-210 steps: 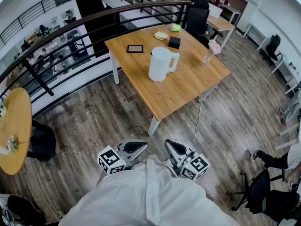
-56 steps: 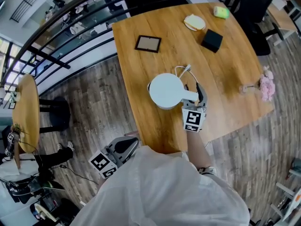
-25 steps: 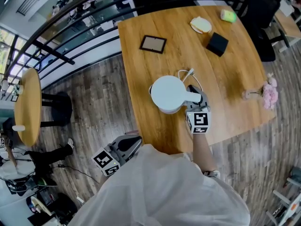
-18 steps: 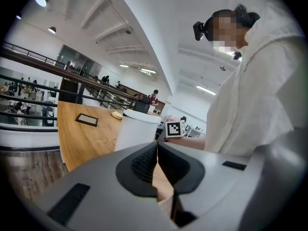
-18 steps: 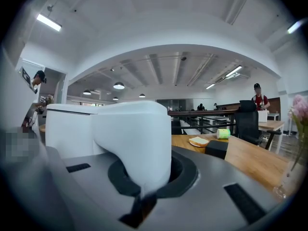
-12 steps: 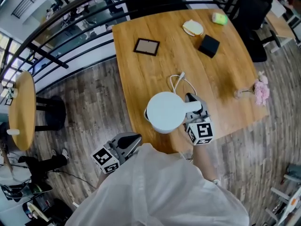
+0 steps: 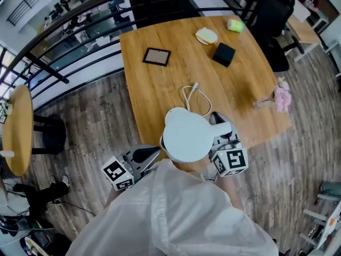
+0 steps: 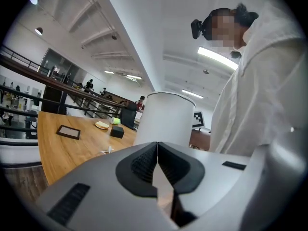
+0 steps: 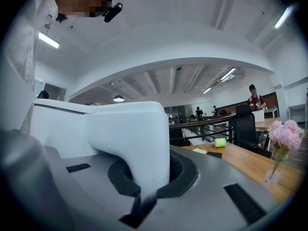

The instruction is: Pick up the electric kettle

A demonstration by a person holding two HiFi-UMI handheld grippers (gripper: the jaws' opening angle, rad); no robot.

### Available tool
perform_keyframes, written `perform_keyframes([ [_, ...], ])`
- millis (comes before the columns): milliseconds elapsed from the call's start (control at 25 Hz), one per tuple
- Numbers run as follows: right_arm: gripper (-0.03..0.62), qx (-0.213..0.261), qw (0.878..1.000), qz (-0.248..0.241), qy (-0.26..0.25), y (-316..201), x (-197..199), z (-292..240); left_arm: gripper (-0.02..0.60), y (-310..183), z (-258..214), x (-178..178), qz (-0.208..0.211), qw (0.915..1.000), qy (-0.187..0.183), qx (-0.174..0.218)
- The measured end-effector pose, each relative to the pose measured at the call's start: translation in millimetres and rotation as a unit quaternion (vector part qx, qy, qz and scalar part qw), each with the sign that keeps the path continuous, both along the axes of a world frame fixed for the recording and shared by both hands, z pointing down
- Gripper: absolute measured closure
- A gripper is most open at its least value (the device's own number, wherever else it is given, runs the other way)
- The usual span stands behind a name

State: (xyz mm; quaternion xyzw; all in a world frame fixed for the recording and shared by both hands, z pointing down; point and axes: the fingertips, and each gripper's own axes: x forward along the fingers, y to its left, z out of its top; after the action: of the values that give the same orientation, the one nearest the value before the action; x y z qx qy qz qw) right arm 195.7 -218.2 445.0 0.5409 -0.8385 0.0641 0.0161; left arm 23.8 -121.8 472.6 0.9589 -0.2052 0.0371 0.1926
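The white electric kettle [image 7: 186, 137] hangs in the air over the near edge of the wooden table [image 7: 160, 84], close under the head camera. My right gripper [image 7: 221, 124] is shut on the kettle's handle [image 9: 130, 138], which fills the gap between its jaws in the right gripper view. My left gripper [image 7: 146, 154] hovers low by the person's white shirt, left of the kettle, shut with nothing in it. The kettle's body [image 8: 166, 119] stands just beyond the left gripper [image 8: 157, 146] in the left gripper view.
On the table lie a white cable [image 7: 192, 95], a dark picture frame [image 7: 156, 56], a black box [image 7: 223, 54], a plate [image 7: 205, 36], a green object [image 7: 233, 25] and pink flowers [image 7: 281, 96]. A black railing [image 7: 80, 15] runs behind. A round table [image 7: 16, 127] stands at left.
The right gripper has lifted the kettle off the table and drawn it toward the person. The white cable stays on the table. The left gripper has shifted slightly.
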Motion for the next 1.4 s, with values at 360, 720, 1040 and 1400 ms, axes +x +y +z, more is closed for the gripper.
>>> perform_keyframes([
  [360, 0.579, 0.016, 1.0, 0.02, 0.01, 13.0, 13.1, -13.6, 0.575, 8.2, -6.6, 6.1, 0.009, 0.9998, 0.007, 0.017],
  [720, 0.579, 0.019, 0.999, 0.026, 0.018, 13.1, 13.4, -15.1, 0.575, 9.1, -11.3, 1.2, 0.004, 0.9997, 0.007, 0.025],
  [1040, 0.579, 0.025, 0.999, 0.033, 0.016, 14.2, 14.5, -16.7, 0.575, 10.1, -9.8, 0.1, 0.009, 0.9996, 0.004, 0.027],
  [1400, 0.579, 0.028, 0.999, 0.036, 0.015, 12.1, 13.4, -18.5, 0.575, 9.3, -9.6, -1.3, 0.008, 0.9996, 0.004, 0.027],
])
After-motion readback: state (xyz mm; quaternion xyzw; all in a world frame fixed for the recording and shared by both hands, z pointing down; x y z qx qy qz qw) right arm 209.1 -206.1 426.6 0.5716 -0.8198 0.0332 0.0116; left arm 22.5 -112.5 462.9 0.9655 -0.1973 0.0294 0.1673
